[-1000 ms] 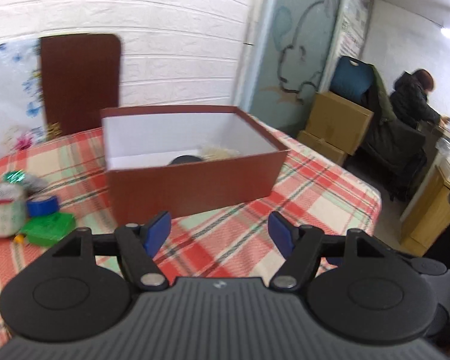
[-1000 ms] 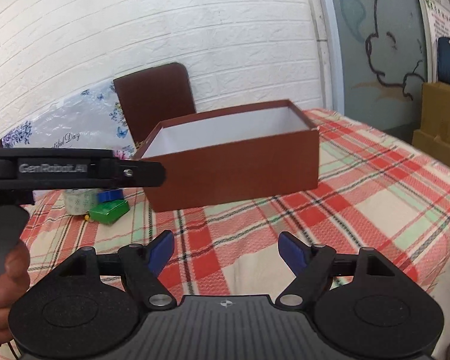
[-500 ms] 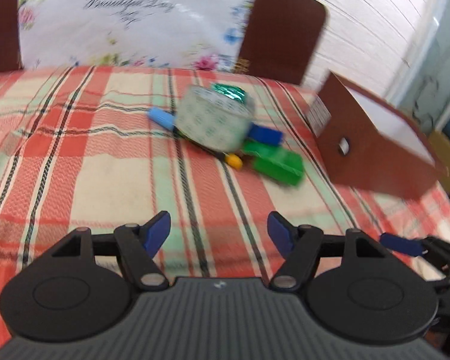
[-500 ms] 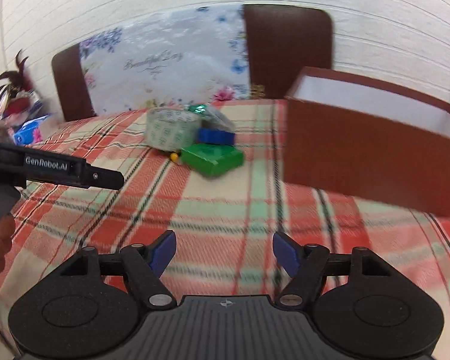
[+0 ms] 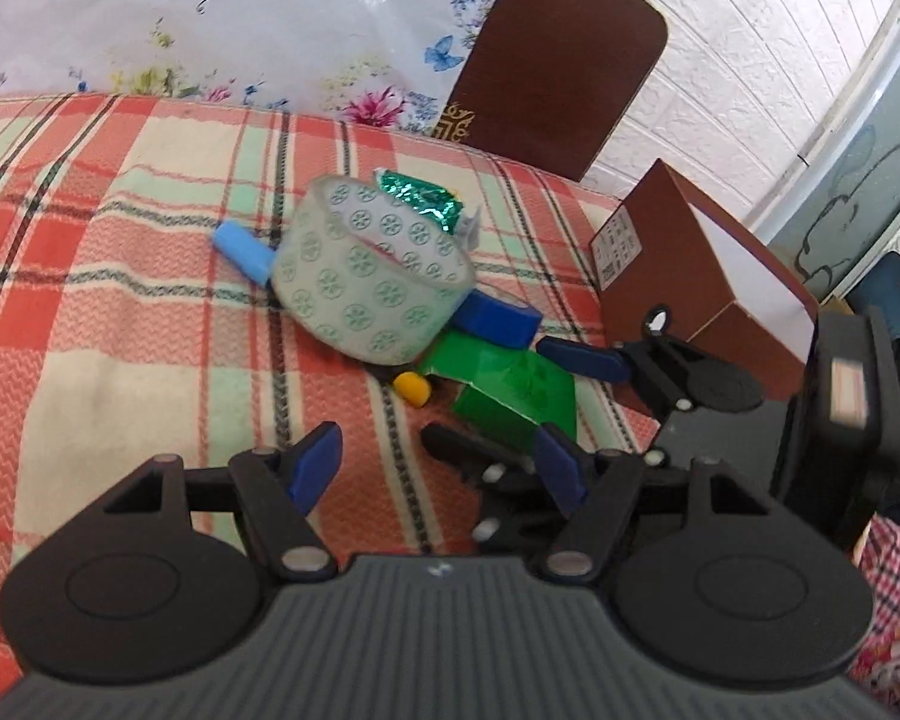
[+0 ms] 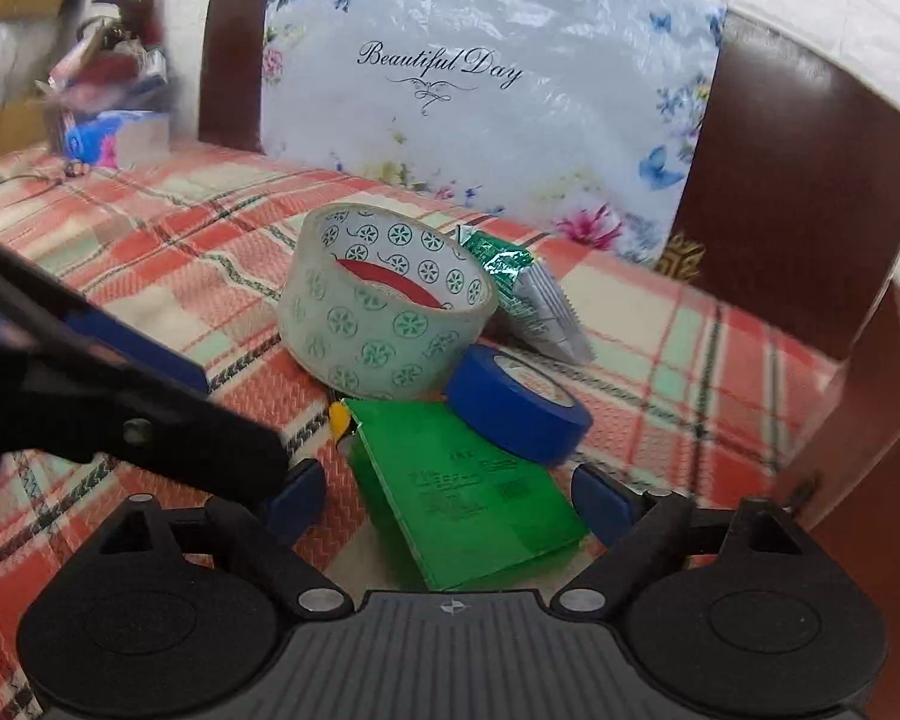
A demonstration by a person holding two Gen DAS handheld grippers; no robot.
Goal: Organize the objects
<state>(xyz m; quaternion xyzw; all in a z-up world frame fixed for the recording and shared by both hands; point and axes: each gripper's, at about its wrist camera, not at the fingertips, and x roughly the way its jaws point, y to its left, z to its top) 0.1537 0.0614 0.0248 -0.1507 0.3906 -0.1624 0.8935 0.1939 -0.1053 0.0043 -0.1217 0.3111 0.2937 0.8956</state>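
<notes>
A pile lies on the plaid tablecloth: a large clear tape roll with green stars point(image 5: 372, 288) point(image 6: 384, 306), a small blue tape roll point(image 5: 495, 318) point(image 6: 519, 405), a flat green box point(image 5: 510, 387) point(image 6: 468, 492), a green foil packet point(image 5: 420, 198) point(image 6: 525, 300), a light blue piece point(image 5: 240, 252) and a yellow-tipped pen point(image 5: 412, 387). My right gripper point(image 6: 444, 495) point(image 5: 561, 402) is open, its fingers straddling the green box. My left gripper point(image 5: 435, 468) is open and empty just in front of the pile. A brown open box point(image 5: 702, 282) stands at the right.
A floral "Beautiful Day" bag point(image 6: 480, 102) leans on brown chair backs point(image 6: 798, 204) behind the table. Small packages point(image 6: 108, 114) sit at the far left of the table. The left gripper's arm point(image 6: 108, 408) crosses the right wrist view.
Both grippers have swung left from the brown box and closed in on the pile. The right gripper's fingers now flank the green box. Both jaws stay open.
</notes>
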